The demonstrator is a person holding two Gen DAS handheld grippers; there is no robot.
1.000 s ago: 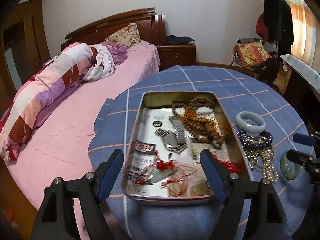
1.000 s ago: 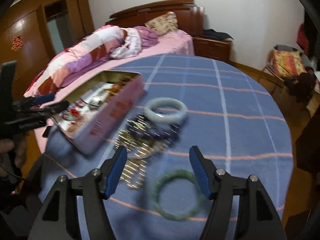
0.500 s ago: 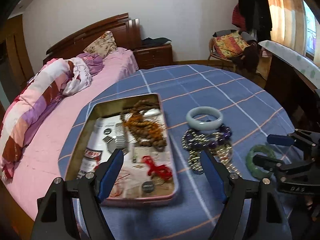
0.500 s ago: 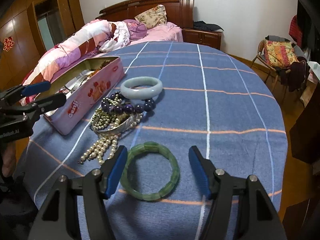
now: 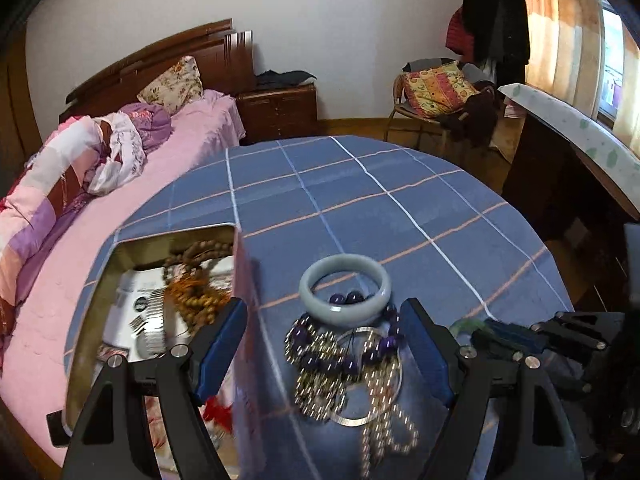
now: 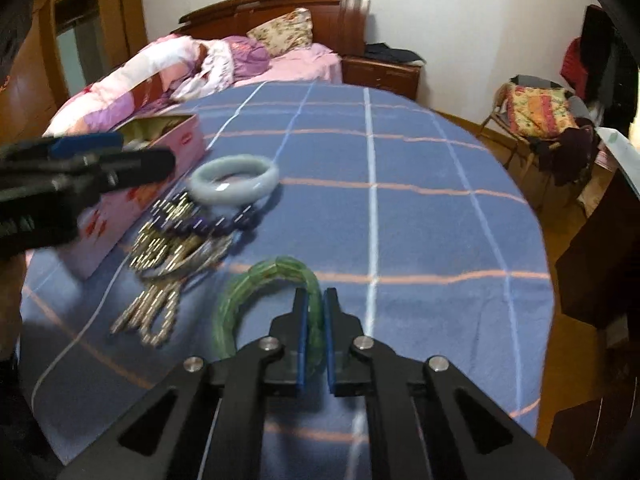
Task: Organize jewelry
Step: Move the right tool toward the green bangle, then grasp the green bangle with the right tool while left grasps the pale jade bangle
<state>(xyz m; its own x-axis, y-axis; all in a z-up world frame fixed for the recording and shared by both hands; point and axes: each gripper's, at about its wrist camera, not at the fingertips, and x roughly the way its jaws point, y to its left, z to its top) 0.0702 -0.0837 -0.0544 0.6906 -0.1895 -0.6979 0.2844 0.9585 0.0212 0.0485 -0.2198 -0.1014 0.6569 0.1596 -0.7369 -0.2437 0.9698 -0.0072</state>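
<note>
Green bangle (image 6: pixel 256 280): lies on the bench (image 6: pixel 420 216), near edge of the blue checked cloth, just right of the jewelry heap. Right claw (image 6: pixel 314 304) is closed on its near-right arc; the band sits between the two blue pads, rest of the ring free and forward-left of the claw. Cannot tell whether it is lifted off the cloth yet.

Just beside it, left: heap of pearl strands (image 6: pixel 156 312), purple beads (image 5: pixel 320 356) and a thin silver hoop (image 5: pixel 360 420), all overlapping. Pale jade bangle (image 5: pixel 345 288) rests on the far side of the heap, touching the purple beads.

Left claw (image 5: pixel 326 344): fingers wide apart, holding nothing, hovering over the heap; left finger over the tin's right wall. Both views are motion-blurred here.

Pink tin (image 5: pixel 242 280) stands left of the heap, open, already holding brown wooden beads (image 5: pixel 200 280), a comb and red cord.

Risks, as judged:
- Grip is on a narrow curved band, off-centre; the bangle may pivot or slip out during transfer to the tin.
- It looks segmented, so it may flex in the pinch.
- Bangle sits near the pearl strands; a low drag could snag them.
- Two claws near each other; collision possible over the heap.
</note>
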